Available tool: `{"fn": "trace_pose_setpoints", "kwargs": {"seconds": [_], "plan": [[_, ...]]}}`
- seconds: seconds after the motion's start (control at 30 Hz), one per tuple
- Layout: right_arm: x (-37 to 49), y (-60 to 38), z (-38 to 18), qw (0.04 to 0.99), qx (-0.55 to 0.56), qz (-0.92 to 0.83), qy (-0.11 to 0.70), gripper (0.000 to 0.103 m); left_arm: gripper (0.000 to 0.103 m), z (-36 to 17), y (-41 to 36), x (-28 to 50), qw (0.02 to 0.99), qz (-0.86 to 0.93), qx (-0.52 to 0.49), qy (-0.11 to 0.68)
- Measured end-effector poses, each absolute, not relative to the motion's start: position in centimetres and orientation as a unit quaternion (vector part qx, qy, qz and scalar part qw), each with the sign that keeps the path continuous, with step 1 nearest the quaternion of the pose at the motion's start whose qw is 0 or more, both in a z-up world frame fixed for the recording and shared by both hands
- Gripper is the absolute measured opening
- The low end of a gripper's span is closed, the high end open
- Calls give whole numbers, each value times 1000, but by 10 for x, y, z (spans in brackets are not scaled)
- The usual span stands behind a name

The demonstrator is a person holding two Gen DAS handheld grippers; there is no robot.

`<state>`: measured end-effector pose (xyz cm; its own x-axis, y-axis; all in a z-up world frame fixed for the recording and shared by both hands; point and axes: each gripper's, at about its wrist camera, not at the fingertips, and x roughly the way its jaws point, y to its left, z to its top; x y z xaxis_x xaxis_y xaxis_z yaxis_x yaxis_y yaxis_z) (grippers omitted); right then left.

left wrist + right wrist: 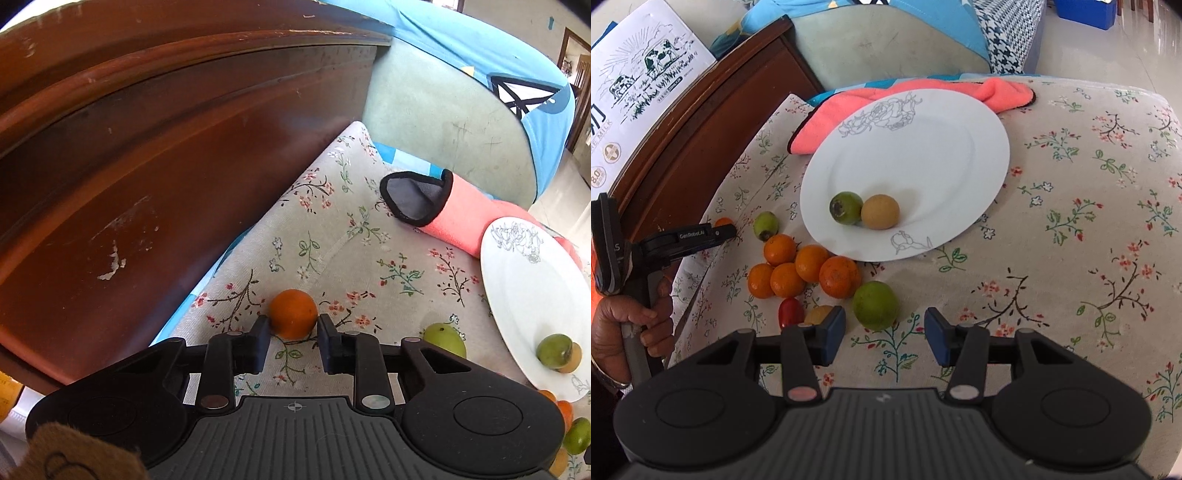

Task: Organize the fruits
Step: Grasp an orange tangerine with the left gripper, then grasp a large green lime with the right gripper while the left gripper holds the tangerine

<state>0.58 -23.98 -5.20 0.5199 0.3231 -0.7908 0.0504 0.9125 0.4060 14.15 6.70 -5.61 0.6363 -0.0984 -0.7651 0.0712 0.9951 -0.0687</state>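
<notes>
In the left wrist view, my left gripper (293, 328) has its fingertips on either side of a small orange (292, 313) on the floral cloth; they seem to touch it. A green fruit (445, 339) lies to its right. The white plate (524, 280) holds a green fruit (554, 350) and a tan one. In the right wrist view, my right gripper (884, 328) is open and empty, just below a green lime (875, 305). Several oranges (809, 269), a red tomato (790, 312) and a yellow fruit (818, 314) lie left of it. The plate (923, 155) holds a green fruit (846, 207) and a tan fruit (880, 212).
A dark wooden headboard (147, 166) runs along the left. A pink cloth (993, 92) lies under the plate's far edge. A pale green cushion (443, 110) stands behind. The left gripper and hand (646, 258) show at the left of the right wrist view.
</notes>
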Motion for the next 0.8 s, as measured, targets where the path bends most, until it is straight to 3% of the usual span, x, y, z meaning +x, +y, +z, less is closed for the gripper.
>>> {"fn": "trace_pose_setpoints", "kwargs": {"seconds": [0.37, 0.57, 0.8], "plan": [[11, -224, -56, 861, 147, 81, 479, 49, 25, -58, 68, 146, 906, -51, -26, 418], [13, -214, -58, 873, 102, 81, 470, 29, 24, -56, 68, 144, 905, -58, -30, 420], [14, -217, -58, 872, 116, 82, 469, 29, 23, -50, 62, 138, 904, -63, -24, 422]]}}
